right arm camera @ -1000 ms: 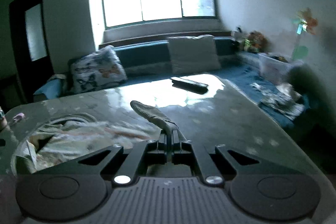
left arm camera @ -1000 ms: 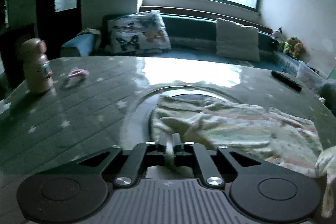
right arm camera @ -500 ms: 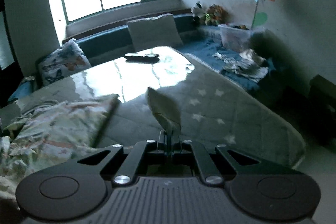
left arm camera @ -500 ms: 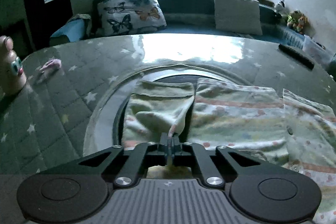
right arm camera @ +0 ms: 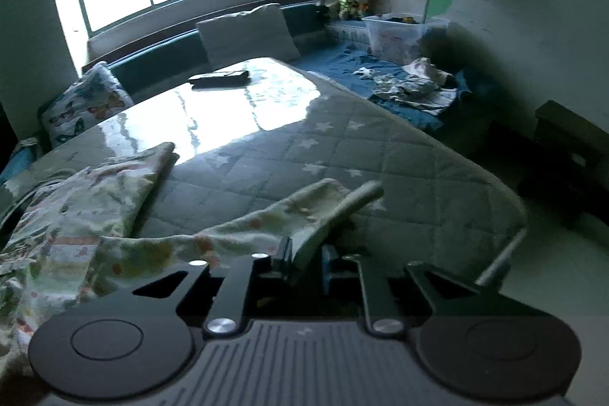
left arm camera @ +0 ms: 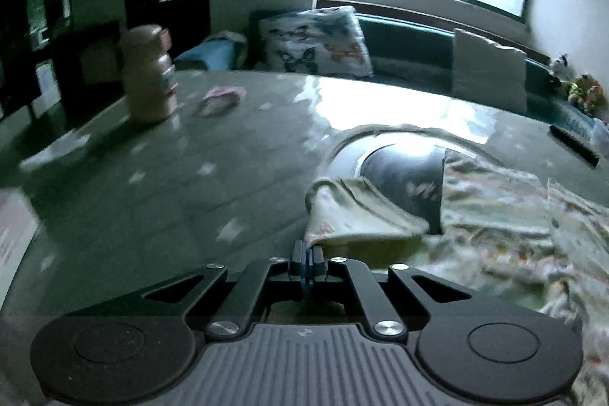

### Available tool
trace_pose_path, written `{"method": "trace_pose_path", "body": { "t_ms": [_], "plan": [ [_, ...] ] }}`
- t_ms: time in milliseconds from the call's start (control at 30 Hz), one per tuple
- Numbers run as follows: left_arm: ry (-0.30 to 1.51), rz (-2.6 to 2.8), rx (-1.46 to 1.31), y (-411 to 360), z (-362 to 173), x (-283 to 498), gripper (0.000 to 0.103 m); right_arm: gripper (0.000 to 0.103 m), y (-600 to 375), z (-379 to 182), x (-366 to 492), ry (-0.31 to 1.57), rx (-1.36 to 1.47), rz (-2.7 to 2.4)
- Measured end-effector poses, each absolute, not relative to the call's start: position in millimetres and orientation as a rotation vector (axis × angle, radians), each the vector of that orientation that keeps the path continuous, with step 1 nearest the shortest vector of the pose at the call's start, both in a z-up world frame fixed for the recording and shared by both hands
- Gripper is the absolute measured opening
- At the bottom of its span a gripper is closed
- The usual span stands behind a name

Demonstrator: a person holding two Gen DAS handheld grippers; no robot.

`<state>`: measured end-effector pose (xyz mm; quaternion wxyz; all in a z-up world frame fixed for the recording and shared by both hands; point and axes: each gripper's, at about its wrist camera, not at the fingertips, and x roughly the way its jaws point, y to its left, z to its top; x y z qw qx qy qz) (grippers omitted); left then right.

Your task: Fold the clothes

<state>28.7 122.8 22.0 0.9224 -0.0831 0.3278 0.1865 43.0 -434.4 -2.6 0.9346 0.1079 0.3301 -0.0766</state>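
Observation:
A pale green patterned garment (left arm camera: 506,215) lies spread on the quilted star-print table (left arm camera: 160,185). My left gripper (left arm camera: 306,253) is shut on the hem of its left sleeve (left arm camera: 354,212), low over the table. In the right wrist view the garment (right arm camera: 87,200) lies at the left, and its other sleeve (right arm camera: 304,212) lies between the parted fingers of my right gripper (right arm camera: 304,261), resting on the table (right arm camera: 380,155).
A pink bottle (left arm camera: 150,75) and a small pink item (left arm camera: 220,97) stand at the table's far left. A dark remote (right arm camera: 219,77) lies at the far edge. A sofa with cushions (left arm camera: 316,40) runs behind; a storage bin (right arm camera: 403,33) sits right.
My right gripper has opened and let the sleeve settle onto the table. My left gripper has pulled its sleeve out to the left, still shut on it.

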Motion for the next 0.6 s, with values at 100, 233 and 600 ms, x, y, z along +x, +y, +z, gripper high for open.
{"method": "trace_pose_path", "body": {
  "t_ms": [100,233,600],
  "plan": [
    [0.697,0.418,-0.171,126.9,13.7,11.0,0.002,0.019,-442.1,-1.5,38.5,0.672,0.22,-0.201],
    [0.716,0.453,-0.19,134.9,7.5,-1.3,0.002,0.019,-449.5,7.4,32.9,0.639,0.201,-0.236],
    [0.735,0.504,-0.18,142.0,6.5,-20.2,0.018,0.031,-394.1,-3.1,61.8,0.67,0.095,0.017]
  ]
}}
